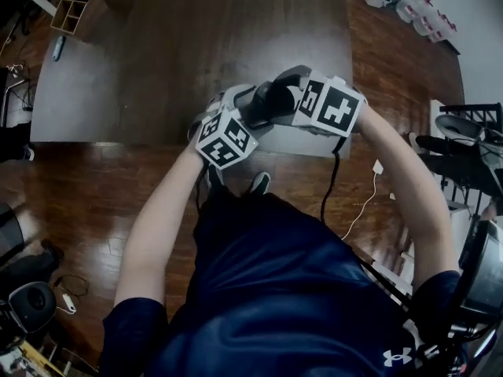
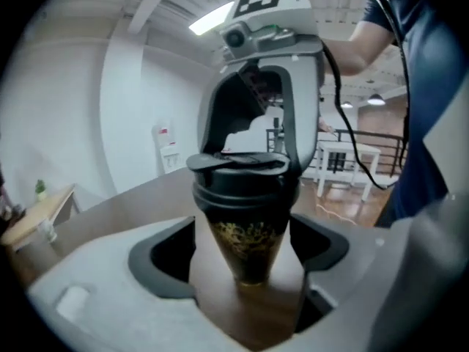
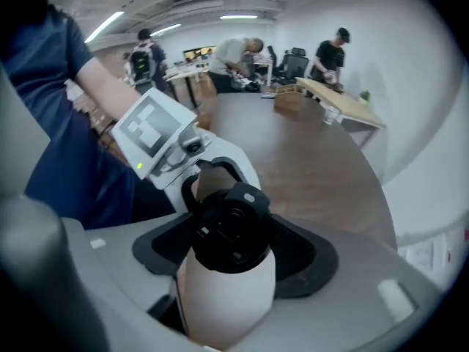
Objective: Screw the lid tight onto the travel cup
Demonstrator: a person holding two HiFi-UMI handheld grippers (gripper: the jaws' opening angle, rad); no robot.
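Observation:
The travel cup (image 1: 271,100) stands upright near the table's front edge, between both grippers. In the left gripper view its black lid (image 2: 242,169) sits on a tapered, dark speckled body (image 2: 245,240). My left gripper (image 2: 245,251) has its jaws wide on either side of the lid, and I see no pad pressing on it. In the right gripper view the cup's body (image 3: 227,292) looks white under the lid (image 3: 231,229). My right gripper (image 3: 234,255) is shut on the cup from the opposite side. In the head view the left gripper (image 1: 253,110) and right gripper (image 1: 284,94) meet around the cup.
The brown table (image 1: 196,38) stretches away from me, and its near edge runs just under the grippers. A wooden compartment box (image 1: 75,10) sits at its far left. A black cable (image 1: 334,179) hangs from the right gripper. Several people work at a far table (image 3: 344,101).

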